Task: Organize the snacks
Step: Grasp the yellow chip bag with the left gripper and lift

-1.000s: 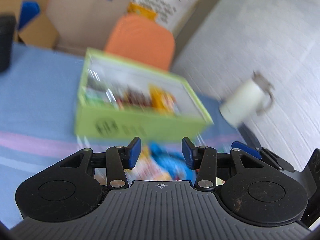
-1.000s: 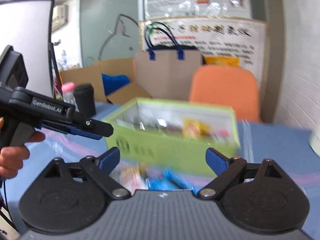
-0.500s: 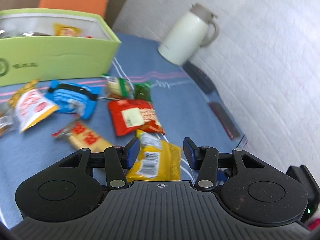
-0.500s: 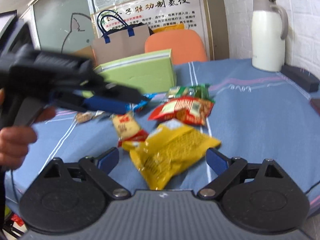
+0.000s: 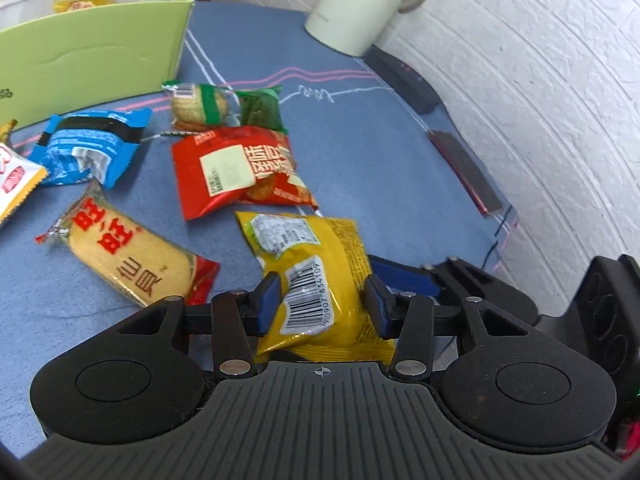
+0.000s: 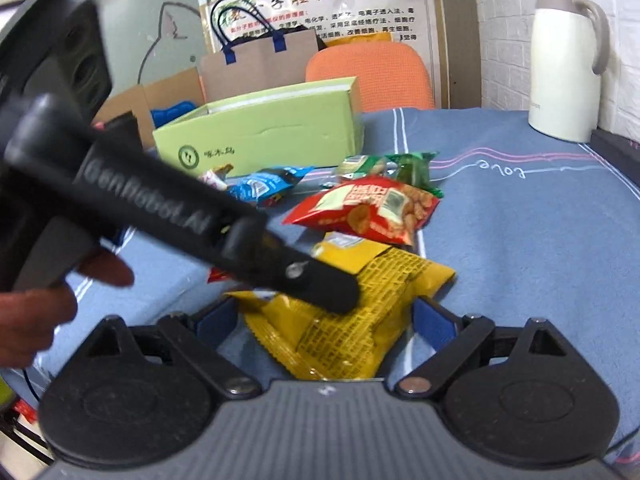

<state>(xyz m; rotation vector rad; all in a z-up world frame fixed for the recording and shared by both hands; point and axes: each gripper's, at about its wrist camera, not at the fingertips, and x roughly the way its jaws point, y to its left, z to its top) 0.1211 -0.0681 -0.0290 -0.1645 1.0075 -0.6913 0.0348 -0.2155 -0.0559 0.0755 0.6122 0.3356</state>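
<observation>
A: Status, L unit. What changed?

B: A second back your left gripper (image 5: 320,300) looked at the green box (image 5: 92,52) from the front; now it sits low over the yellow snack pack (image 5: 316,276), near the tabletop's (image 5: 380,152) front edge, right-hand side. Jaws part-spread, one pad each side of the pack, small gaps showing. No pinch yet. Width barely moved over that second.

A: R unit?

B: Your right gripper (image 6: 324,324) also came down onto the same pack (image 6: 360,320) from the other side. Jaws spread wide, pack between them, not touching. The L unit's finger crosses the pack in the right wrist view.

A: Meaning for the task?

B: Approach phase looks done; next op is probably a close on the yellow pack. Both units on one item, so you likely need only one to grip. Watch for finger clash.

A: Containers?

B: Green box stands open toward the tabletop's back-left. One yellow packet (image 5: 80,4) visible inside, rest of interior hidden. Still loose on the cloth: red pack (image 5: 236,172), blue pack (image 5: 88,148), green-wrapped biscuits (image 5: 224,108), rice cracker (image 5: 124,256).
</observation>
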